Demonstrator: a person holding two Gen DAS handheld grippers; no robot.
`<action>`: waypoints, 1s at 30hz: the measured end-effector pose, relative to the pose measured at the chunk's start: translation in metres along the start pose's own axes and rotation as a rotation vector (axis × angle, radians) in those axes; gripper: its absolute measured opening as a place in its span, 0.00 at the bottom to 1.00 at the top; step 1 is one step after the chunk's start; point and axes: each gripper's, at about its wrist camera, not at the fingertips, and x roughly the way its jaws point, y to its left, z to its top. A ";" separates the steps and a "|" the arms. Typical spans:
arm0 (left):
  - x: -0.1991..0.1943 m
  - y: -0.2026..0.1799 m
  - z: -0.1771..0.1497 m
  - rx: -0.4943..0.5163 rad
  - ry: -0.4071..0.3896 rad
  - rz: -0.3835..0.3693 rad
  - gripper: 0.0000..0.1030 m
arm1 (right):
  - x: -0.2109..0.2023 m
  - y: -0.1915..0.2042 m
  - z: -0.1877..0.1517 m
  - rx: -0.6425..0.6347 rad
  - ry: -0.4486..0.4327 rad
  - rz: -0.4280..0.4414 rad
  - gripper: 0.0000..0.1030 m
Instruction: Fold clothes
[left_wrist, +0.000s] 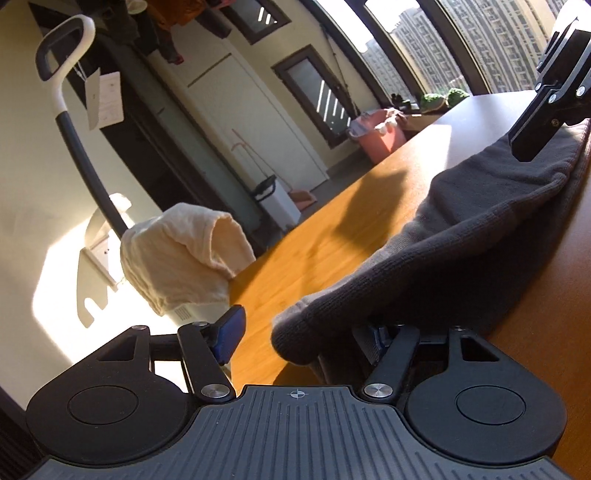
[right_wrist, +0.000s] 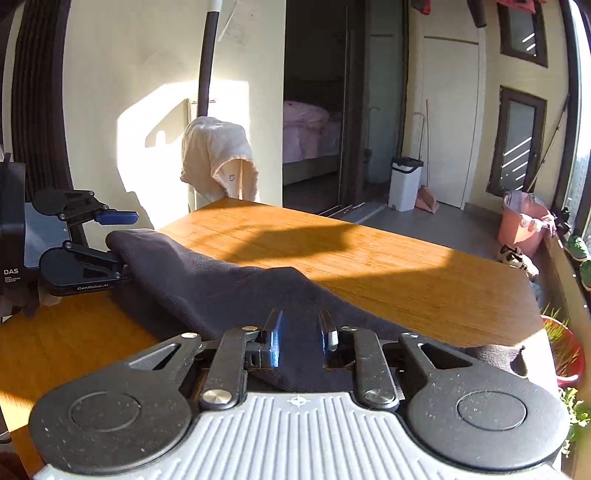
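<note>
Dark grey knit garment (right_wrist: 207, 280): lies stretched across the wooden table (right_wrist: 388, 266), one end at each gripper.
Left gripper (left_wrist: 306, 332): jaws apart; one blue pad (left_wrist: 231, 332) stands clear of the cloth, the other is hidden under the garment's bunched edge; the pads do not pinch it.
Right gripper (right_wrist: 301, 341): jaws narrowed, dark fabric between the pads; whether they press on it cannot be told.
Cream towel (right_wrist: 218, 158): draped on a stand past the table's far edge.
</note>
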 end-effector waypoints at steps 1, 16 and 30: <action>0.001 0.001 0.001 -0.012 -0.001 -0.006 0.56 | -0.010 -0.013 -0.006 0.033 -0.004 -0.050 0.25; -0.002 -0.002 0.019 -0.098 -0.035 -0.076 0.34 | -0.007 -0.117 -0.034 0.423 0.037 -0.126 0.08; 0.091 0.101 0.052 -0.606 0.116 0.001 0.55 | 0.035 -0.135 0.047 0.284 -0.074 -0.265 0.42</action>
